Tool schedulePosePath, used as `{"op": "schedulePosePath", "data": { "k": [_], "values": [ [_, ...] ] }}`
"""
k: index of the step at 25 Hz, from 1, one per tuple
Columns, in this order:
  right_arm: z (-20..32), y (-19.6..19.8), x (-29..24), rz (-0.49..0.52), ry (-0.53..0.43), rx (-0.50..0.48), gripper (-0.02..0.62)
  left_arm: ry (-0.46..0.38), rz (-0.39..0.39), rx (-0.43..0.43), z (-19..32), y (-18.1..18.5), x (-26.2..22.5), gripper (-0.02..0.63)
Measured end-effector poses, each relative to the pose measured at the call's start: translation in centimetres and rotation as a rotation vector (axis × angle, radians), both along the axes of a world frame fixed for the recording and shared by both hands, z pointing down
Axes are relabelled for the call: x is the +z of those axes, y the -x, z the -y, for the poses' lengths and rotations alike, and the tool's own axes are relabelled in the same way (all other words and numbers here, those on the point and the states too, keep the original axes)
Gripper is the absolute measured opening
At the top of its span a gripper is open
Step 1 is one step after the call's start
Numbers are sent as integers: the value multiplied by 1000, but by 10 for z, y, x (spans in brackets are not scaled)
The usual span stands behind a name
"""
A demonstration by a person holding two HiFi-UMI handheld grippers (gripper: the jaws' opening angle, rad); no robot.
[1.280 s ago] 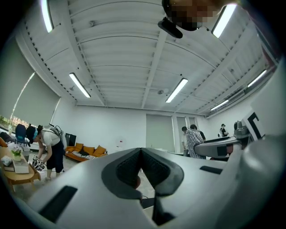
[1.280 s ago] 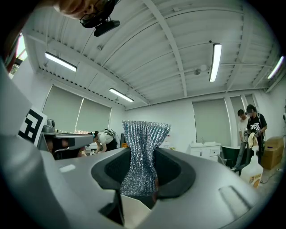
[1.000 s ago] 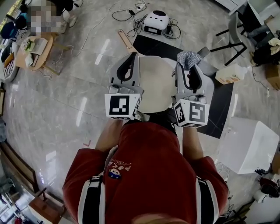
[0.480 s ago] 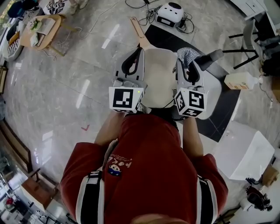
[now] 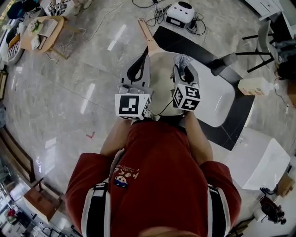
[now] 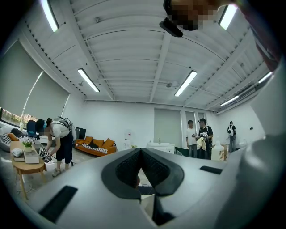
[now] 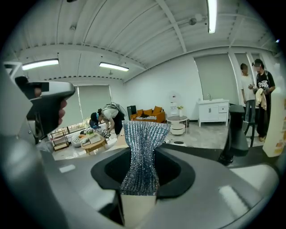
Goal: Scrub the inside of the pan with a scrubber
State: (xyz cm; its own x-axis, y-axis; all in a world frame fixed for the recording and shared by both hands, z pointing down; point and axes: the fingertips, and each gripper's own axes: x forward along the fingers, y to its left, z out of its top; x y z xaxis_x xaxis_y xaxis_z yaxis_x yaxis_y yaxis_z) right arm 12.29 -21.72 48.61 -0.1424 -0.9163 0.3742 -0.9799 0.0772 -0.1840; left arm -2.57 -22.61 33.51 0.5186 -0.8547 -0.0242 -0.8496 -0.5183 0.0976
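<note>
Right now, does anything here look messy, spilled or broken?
Nothing looks spilled or broken. The right gripper is shut on the scrubber, seemingly over the pan. The only untidy bit is the loose cables sprawled on the floor around a white device.

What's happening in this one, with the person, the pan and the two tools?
A person in a red shirt holds a tool in each hand over a cream-lined pan with a wooden handle. The right tool is clamped on a silver mesh scrubber, poised over the pan's inside; contact can't be told. The left tool has its jaws together beside the pan's rim near the handle; whether it grips the pan is unclear.
</note>
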Motion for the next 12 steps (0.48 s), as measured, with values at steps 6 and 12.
{"op": "schedulePosePath", "data": {
  "k": [6, 12],
  "values": [
    [9, 0, 36, -42, 59, 10, 172, 9, 4, -13, -1, 2, 13, 5],
    [18, 5, 60, -58, 108, 14, 175, 32, 17, -24, -2, 9, 25, 6]
  ]
}}
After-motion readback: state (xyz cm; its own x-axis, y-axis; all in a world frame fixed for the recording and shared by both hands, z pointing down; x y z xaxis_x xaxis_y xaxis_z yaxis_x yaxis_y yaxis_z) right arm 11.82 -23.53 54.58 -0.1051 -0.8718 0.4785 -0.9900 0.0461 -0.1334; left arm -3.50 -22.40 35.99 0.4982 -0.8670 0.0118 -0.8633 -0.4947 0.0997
